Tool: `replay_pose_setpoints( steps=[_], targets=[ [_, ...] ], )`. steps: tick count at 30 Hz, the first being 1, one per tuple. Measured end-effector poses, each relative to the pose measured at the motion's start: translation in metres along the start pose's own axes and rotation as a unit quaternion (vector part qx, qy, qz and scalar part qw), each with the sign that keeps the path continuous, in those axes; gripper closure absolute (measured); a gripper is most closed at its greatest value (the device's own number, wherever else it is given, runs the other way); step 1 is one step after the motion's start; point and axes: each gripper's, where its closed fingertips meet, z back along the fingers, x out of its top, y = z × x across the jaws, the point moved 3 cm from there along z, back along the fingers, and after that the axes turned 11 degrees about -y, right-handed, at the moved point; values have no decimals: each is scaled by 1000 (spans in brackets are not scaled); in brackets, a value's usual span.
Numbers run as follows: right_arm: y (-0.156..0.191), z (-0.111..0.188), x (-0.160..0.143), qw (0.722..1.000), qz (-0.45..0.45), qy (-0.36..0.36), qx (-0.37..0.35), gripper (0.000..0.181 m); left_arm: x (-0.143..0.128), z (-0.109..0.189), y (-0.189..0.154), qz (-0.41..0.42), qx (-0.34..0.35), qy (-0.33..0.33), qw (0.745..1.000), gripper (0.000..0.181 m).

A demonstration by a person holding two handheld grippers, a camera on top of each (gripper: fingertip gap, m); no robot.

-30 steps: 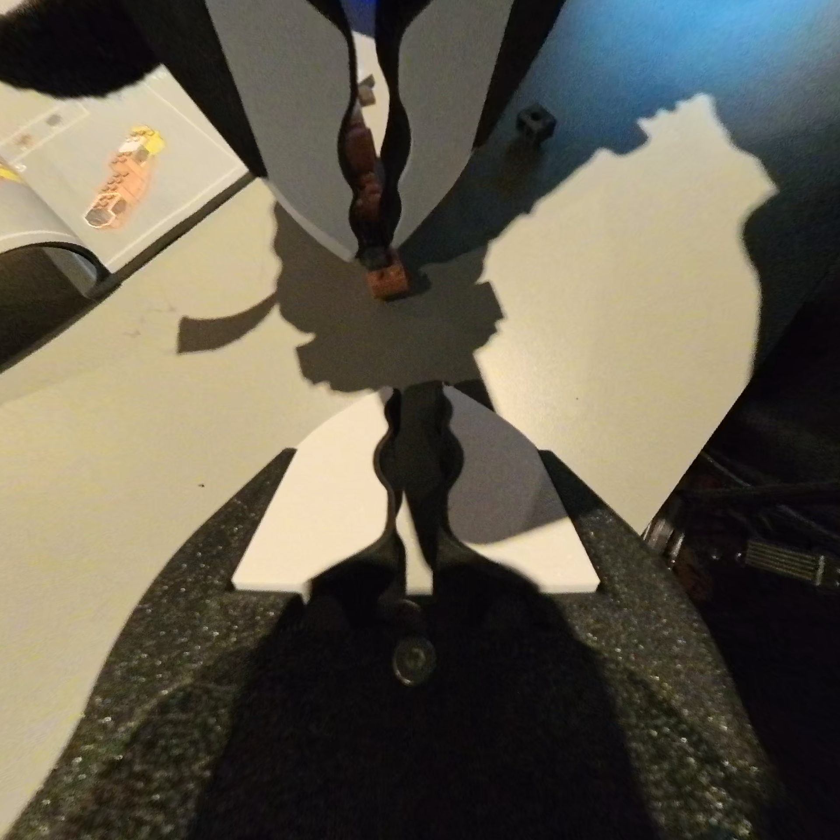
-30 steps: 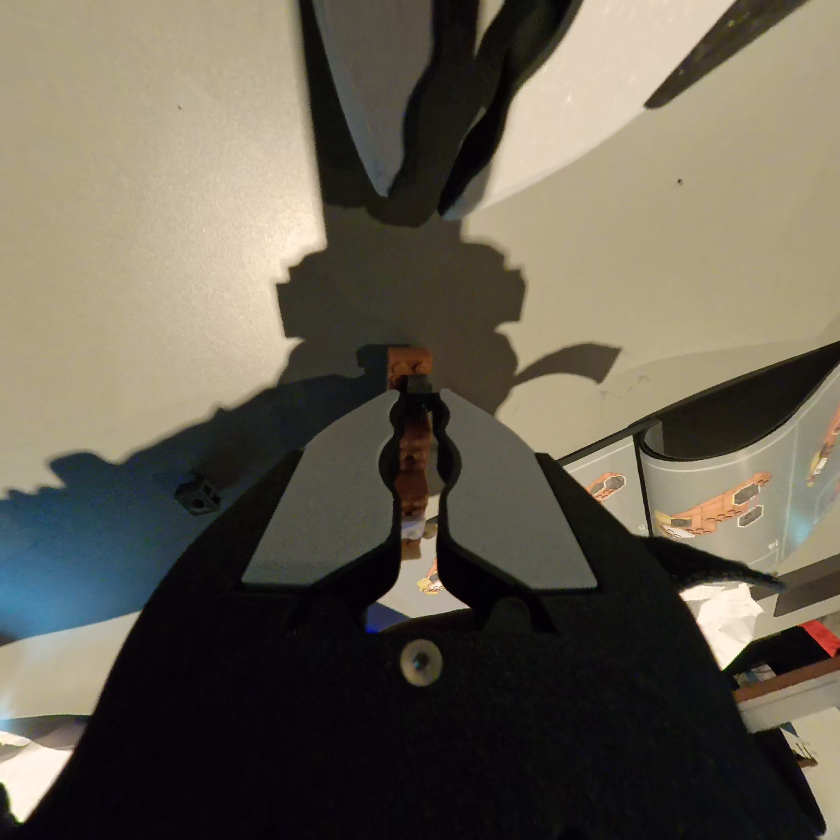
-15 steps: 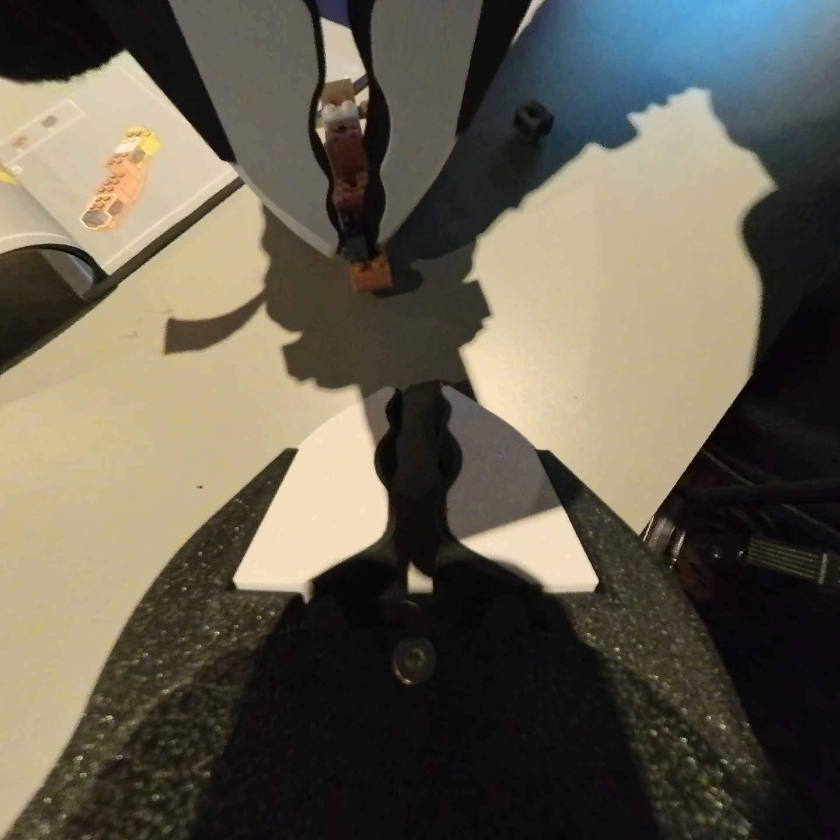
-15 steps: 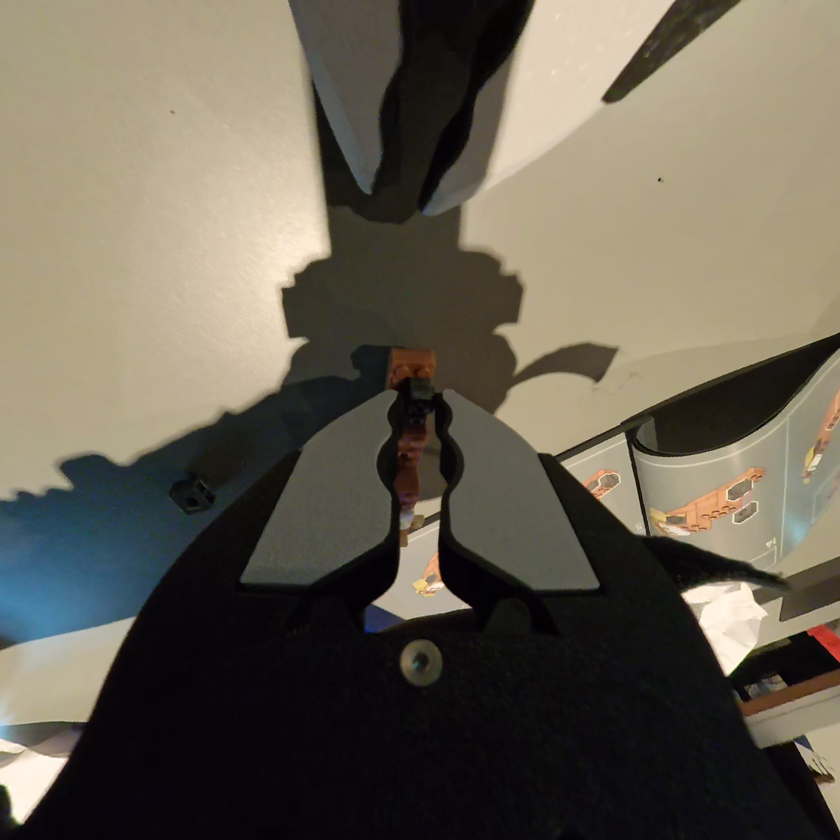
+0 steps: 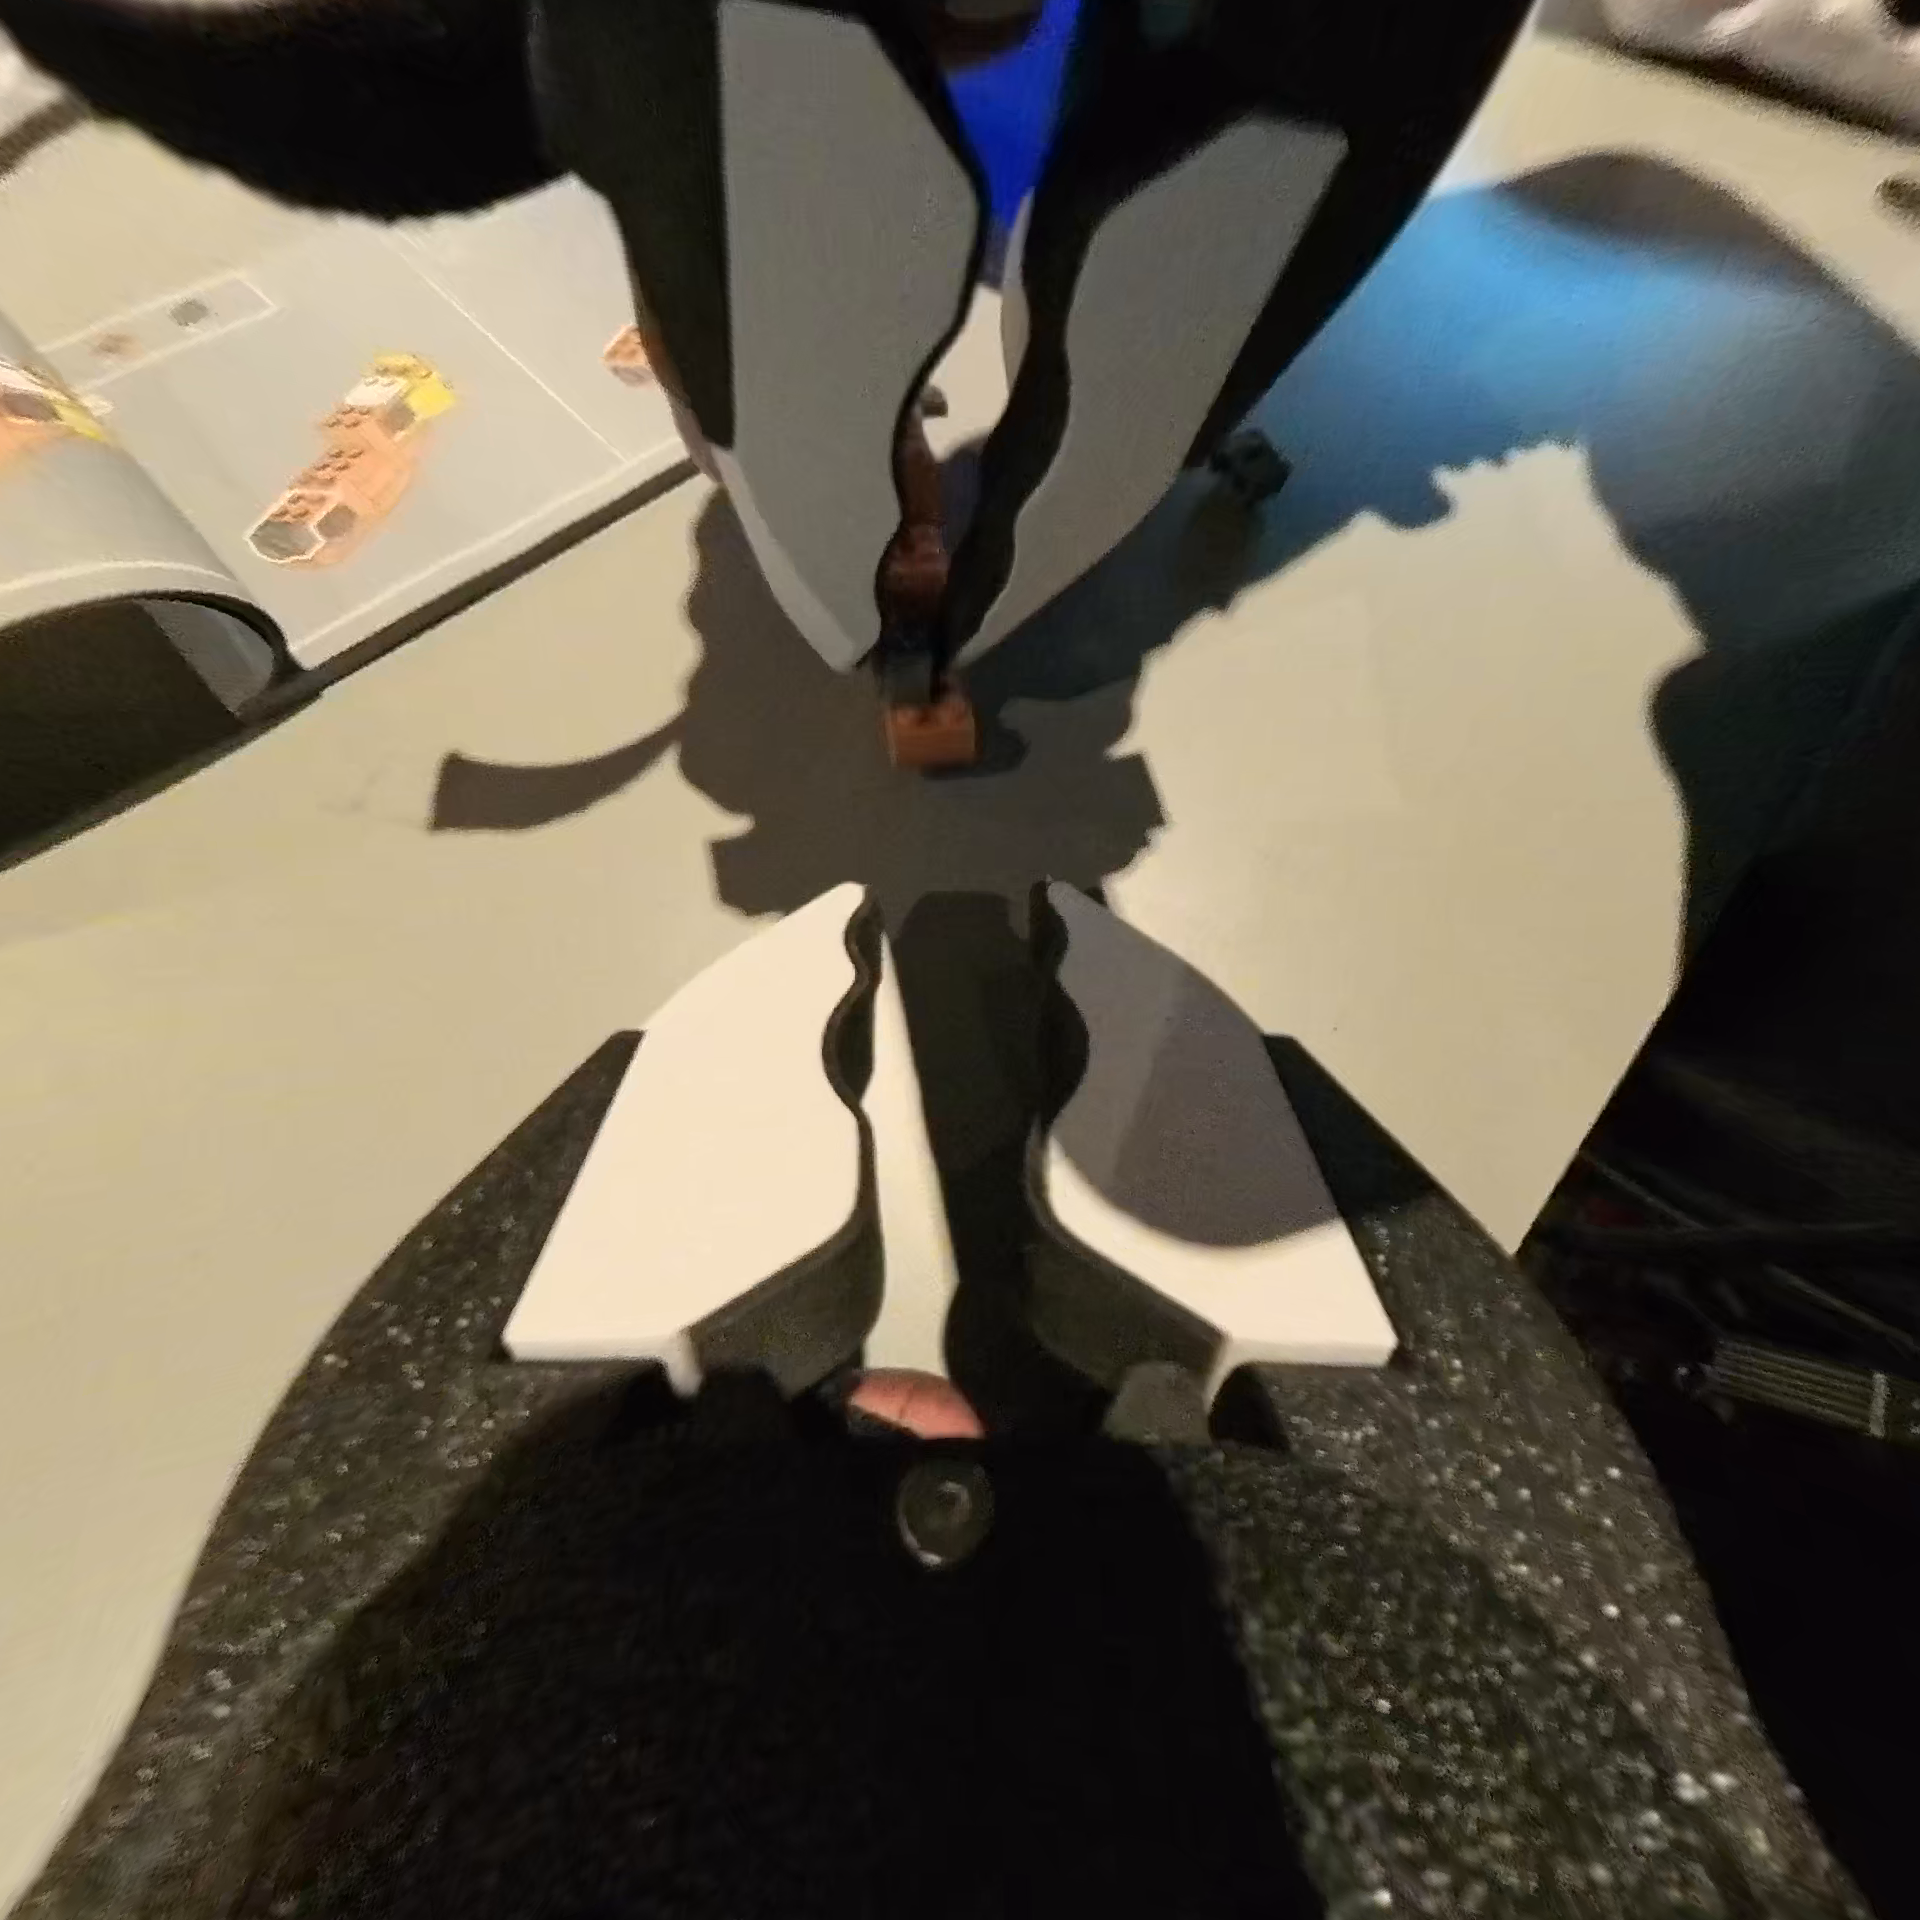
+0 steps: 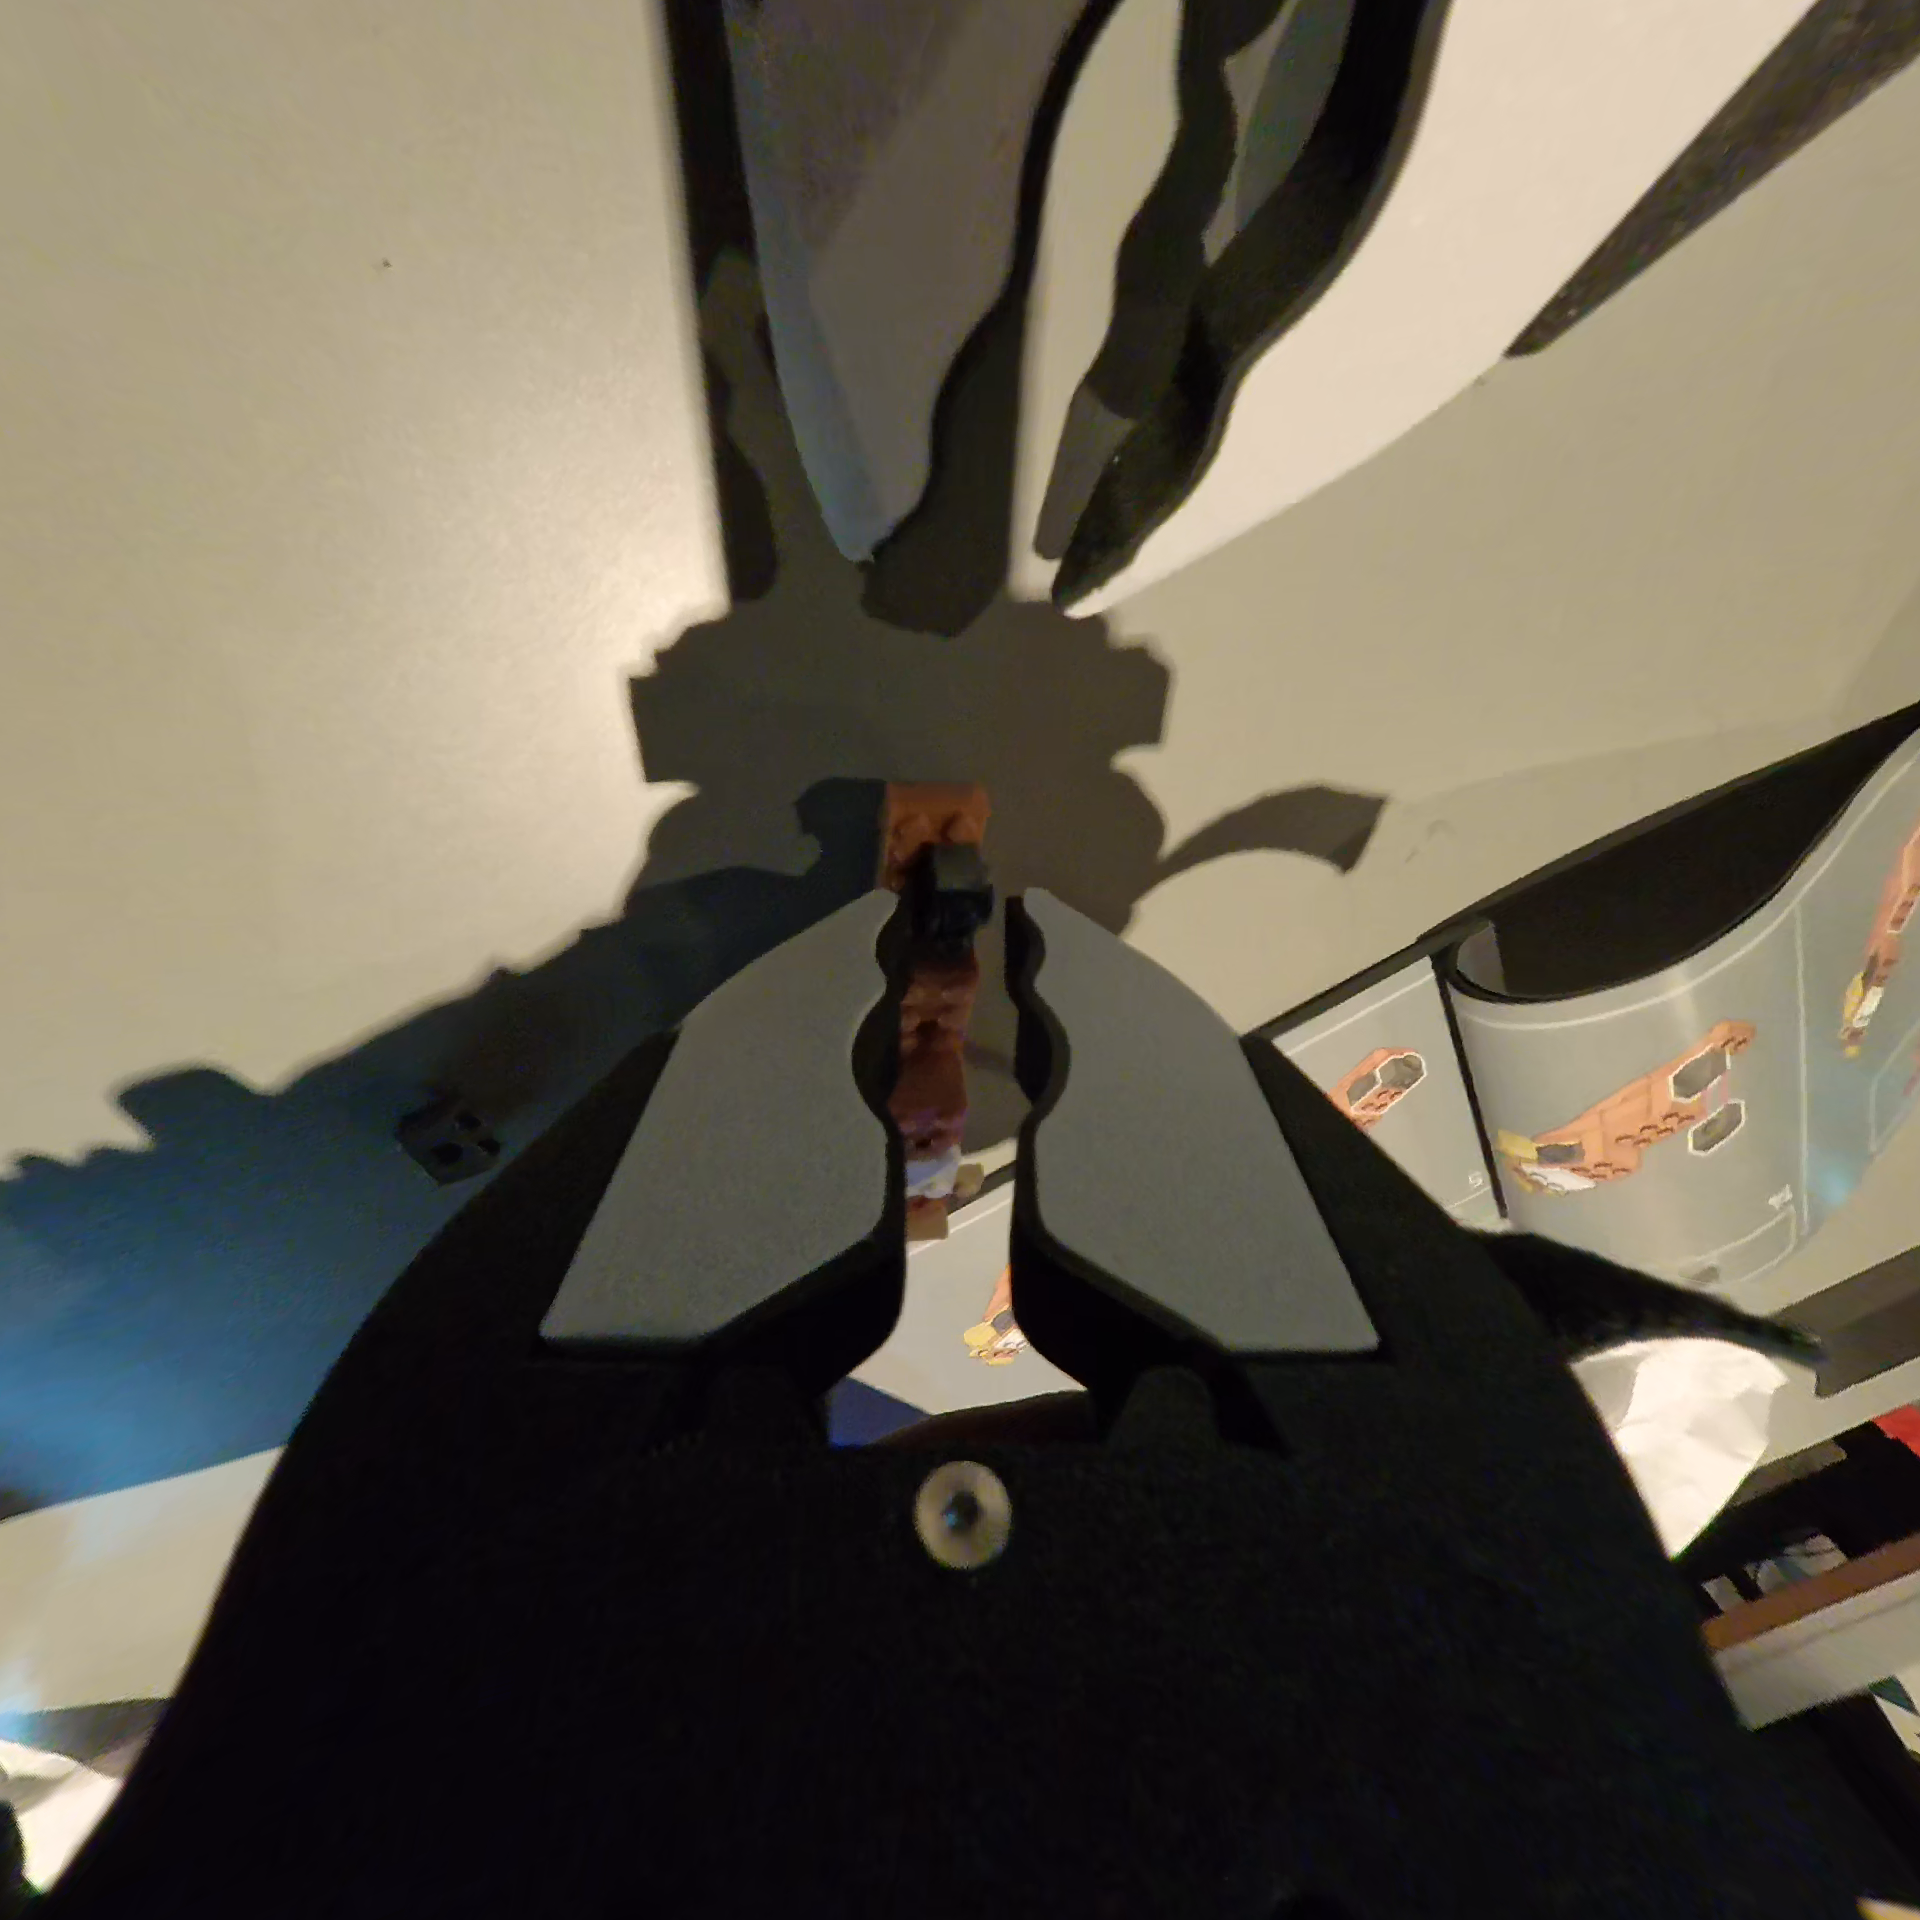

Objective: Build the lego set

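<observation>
Lego assembly (image 6: 935, 1049), a narrow brown build with a black piece at its front and a pale bit at its rear, sits between the fingers of my right gripper (image 6: 951, 904), its orange-brown front brick (image 5: 932, 734) down at the tabletop (image 5: 312, 1039). My right gripper points forward and down, tips just above the table. Its jaws stand apart: the build lies against the left finger, with a clear gap to the right one, so I doubt it is clamped, though blur makes that hard to judge. My left gripper (image 5: 956, 904) faces it head-on from the opposite side, tips low and near the front brick but not touching; its jaws are parted and empty.

A loose black brick (image 6: 449, 1132) lies on the table off to one side, in shadow. An open instruction booklet (image 5: 343, 436) lies flat beside the work area.

Half a second ago both pairs of fingers were nearly together, the right pinching the build. Since then both have widened, and the two grippers have drawn somewhat closer to each other.
</observation>
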Motion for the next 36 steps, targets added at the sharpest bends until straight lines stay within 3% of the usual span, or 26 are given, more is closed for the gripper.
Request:
replay_pose_setpoints(
  steps=[10, 15, 24, 36],
  targets=[
    [4, 17, -6, 997, -44, -41, -47, 148, 10, -10, 1, 59, -24, -21, 998, 150],
    [7, 10, -20, 994, -76, -56, -54, 144, 10, -15, 1, 64, -22, -12, 998, 148],
    [10, 2, -25, 988, -93, -109, -58, 150, 10, -18, 2, 59, -7, -8, 998, 149],
    [9, -4, -26, 986, -95, -124, -59, 161, 10, -17, 3, 64, -8, -12, 998, 149]
  ],
)
